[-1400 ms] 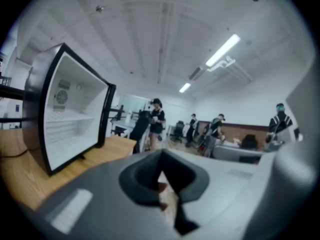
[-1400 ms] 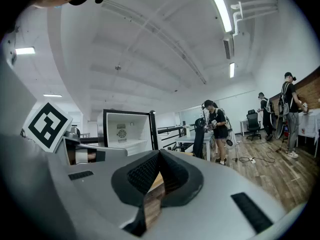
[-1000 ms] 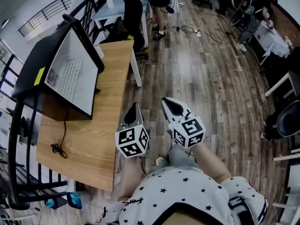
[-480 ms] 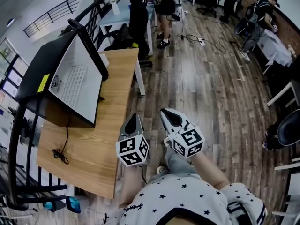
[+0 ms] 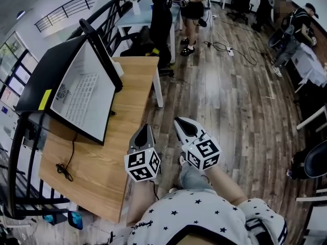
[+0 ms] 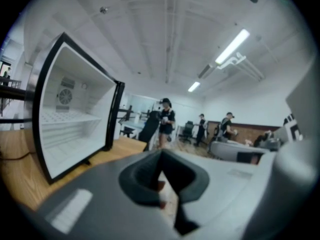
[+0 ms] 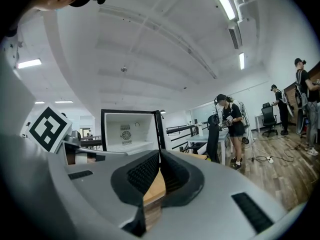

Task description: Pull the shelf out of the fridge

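A black mini fridge (image 5: pixel 61 80) stands open on the wooden table (image 5: pixel 127 121), showing its white inside. In the left gripper view a white wire shelf (image 6: pixel 62 118) sits level inside the fridge (image 6: pixel 75 114). The right gripper view shows the fridge (image 7: pixel 131 129) straight ahead, some way off. My left gripper (image 5: pixel 144 129) is shut and empty, over the table's right edge, short of the fridge. The right gripper (image 5: pixel 180 122) is shut and empty, beside it over the floor. Both sets of pads meet at the tips, left (image 6: pixel 161 153) and right (image 7: pixel 160 153).
A black power cable (image 5: pixel 64 168) lies on the table behind the fridge. A black railing (image 5: pixel 15 152) runs along the left. A dark chair (image 5: pixel 159 27) and a second table stand beyond. People (image 5: pixel 191 6) stand at the back, with cables (image 5: pixel 225 46) on the wooden floor.
The view has moved forward along the table, so the fridge sits nearer and further right in the head view. Both grippers travelled with it, still shut and side by side.
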Demonstrator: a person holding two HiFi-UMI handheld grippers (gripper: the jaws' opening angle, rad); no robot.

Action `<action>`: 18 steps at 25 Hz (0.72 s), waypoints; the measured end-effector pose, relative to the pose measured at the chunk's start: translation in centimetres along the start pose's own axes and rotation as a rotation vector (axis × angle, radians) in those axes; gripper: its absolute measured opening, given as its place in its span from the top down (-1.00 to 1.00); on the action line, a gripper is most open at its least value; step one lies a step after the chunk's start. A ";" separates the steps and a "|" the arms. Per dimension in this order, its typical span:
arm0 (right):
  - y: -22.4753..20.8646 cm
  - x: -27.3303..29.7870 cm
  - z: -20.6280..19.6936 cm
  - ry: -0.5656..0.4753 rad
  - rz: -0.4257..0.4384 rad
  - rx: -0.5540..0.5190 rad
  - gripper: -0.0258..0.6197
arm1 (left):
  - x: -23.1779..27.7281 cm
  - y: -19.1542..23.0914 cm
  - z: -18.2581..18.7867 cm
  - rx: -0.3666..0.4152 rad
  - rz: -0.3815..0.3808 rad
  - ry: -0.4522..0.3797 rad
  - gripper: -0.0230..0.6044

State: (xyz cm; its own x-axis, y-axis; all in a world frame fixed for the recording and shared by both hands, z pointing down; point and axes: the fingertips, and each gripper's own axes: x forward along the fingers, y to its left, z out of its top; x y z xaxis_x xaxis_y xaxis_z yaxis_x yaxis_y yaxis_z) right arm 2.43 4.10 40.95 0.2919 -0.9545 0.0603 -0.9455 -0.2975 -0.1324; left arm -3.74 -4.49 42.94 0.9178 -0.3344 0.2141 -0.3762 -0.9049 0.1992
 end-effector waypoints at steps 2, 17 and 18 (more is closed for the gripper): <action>-0.7 1.3 0.2 0.003 0.015 -0.003 0.85 | 1.3 0.5 0.3 0.000 0.015 0.001 0.90; -7.4 9.5 2.3 0.010 0.103 -0.016 0.85 | 10.2 2.3 3.0 -0.030 0.099 -0.018 0.90; -7.7 9.9 2.4 0.011 0.113 -0.017 0.85 | 10.6 2.3 3.2 -0.031 0.107 -0.020 0.90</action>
State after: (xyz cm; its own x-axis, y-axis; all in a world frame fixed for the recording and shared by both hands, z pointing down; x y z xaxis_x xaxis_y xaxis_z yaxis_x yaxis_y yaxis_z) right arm 13.01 -3.12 40.19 0.1821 -0.9816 0.0569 -0.9746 -0.1878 -0.1220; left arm 5.52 -10.99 42.64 0.8743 -0.4346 0.2163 -0.4759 -0.8552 0.2055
